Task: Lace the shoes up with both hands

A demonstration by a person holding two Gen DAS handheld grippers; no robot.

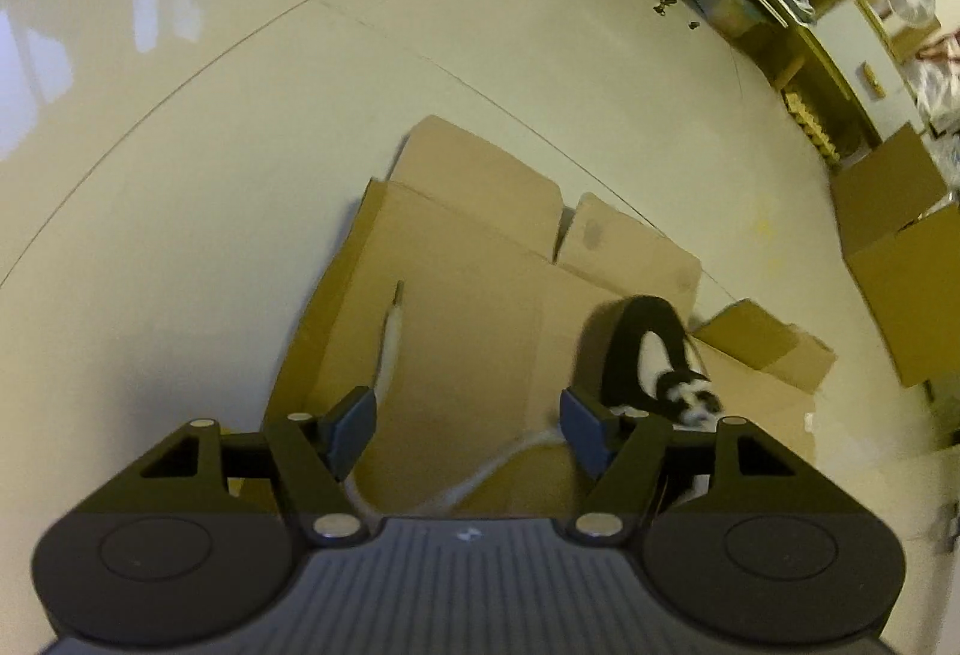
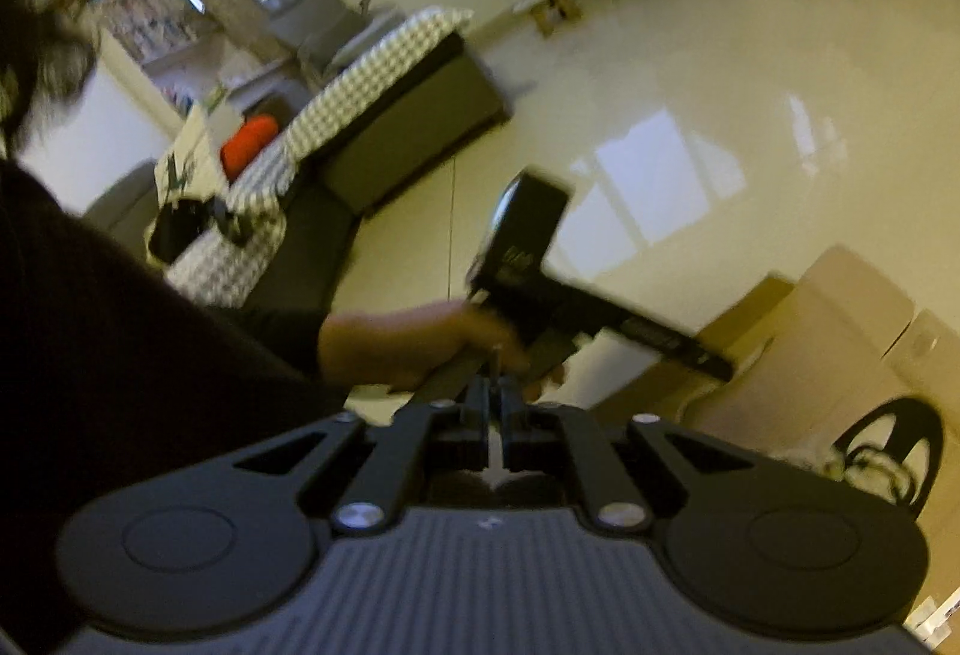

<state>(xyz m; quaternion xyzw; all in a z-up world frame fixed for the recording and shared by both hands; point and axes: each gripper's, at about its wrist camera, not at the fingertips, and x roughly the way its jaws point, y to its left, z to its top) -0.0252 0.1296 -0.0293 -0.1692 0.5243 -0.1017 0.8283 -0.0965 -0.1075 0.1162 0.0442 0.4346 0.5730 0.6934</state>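
Left claw (image 1: pixel 465 427) spread, white lace (image 1: pixel 384 355) lying loose between pads. Right claw (image 2: pixel 493 397) pinching lace end. We reckon shoe (image 1: pixel 654 361) mostly unlaced, threading ahead.

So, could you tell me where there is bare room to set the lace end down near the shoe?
Free: the flattened cardboard left of the shoe, beyond the white lace, and bare floor further left. Crowded: boxes to the shoe's right.
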